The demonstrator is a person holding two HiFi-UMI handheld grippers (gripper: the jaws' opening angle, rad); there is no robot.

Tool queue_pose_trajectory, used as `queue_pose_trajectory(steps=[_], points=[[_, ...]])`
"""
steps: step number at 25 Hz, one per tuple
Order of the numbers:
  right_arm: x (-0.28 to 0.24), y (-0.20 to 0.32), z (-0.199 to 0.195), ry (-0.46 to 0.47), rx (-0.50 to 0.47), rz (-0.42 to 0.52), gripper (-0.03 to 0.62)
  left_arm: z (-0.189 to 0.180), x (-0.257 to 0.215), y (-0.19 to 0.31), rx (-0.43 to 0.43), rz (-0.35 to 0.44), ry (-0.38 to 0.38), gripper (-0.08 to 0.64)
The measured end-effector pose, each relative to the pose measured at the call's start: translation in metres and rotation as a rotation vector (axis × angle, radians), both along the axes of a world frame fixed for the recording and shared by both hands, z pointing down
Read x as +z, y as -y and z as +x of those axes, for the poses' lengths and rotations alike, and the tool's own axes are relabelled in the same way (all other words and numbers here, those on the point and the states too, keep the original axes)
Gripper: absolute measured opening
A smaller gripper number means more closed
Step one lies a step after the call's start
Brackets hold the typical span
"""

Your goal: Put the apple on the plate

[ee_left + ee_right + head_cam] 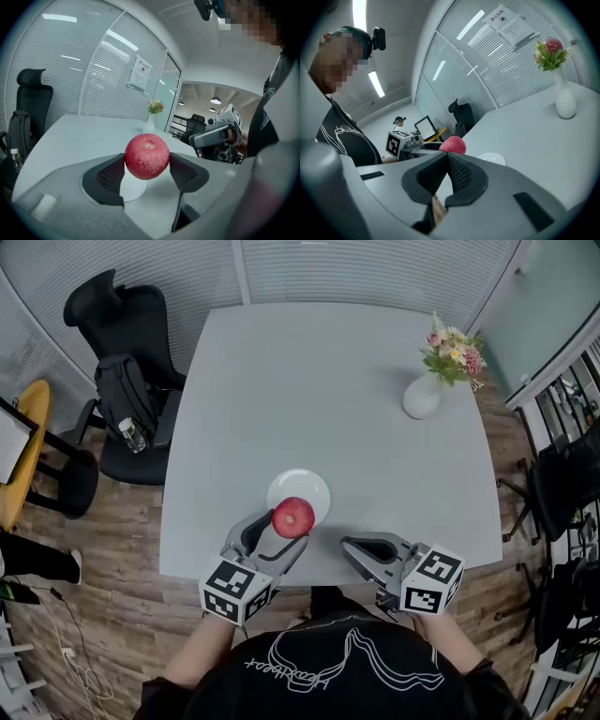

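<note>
A red apple (293, 517) sits between the jaws of my left gripper (281, 532), which is shut on it and holds it just above the near edge of a small white plate (305, 488). In the left gripper view the apple (147, 156) fills the gap between the black pads (111, 174), with the plate (133, 186) below it. My right gripper (359, 552) rests at the table's front edge, to the right of the plate, its jaws shut with nothing between them. From the right gripper view the apple (453, 145) and plate (491, 159) show beyond the jaws.
A white vase of flowers (424, 394) stands at the far right of the grey table (337, 399). A black office chair (127, 381) with a backpack and a bottle stands left of the table. A yellow round table (28, 442) is further left.
</note>
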State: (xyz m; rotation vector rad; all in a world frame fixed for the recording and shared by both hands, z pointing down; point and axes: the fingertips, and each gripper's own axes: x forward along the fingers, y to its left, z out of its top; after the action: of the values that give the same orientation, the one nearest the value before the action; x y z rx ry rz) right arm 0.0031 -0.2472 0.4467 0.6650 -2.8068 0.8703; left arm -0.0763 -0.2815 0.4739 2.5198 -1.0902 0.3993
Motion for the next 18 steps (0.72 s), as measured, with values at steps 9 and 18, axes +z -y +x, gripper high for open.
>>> queue_pose_trajectory(steps=[9, 18], points=[[0.019, 0.019, 0.014, -0.024, 0.047, -0.03, 0.009, -0.001, 0.039, 0.026, 0.002, -0.006, 0.074, 0.307], [0.036, 0.031, 0.031, -0.036, 0.089, -0.07, 0.009, 0.004, 0.084, 0.046, 0.027, -0.032, 0.173, 0.307]])
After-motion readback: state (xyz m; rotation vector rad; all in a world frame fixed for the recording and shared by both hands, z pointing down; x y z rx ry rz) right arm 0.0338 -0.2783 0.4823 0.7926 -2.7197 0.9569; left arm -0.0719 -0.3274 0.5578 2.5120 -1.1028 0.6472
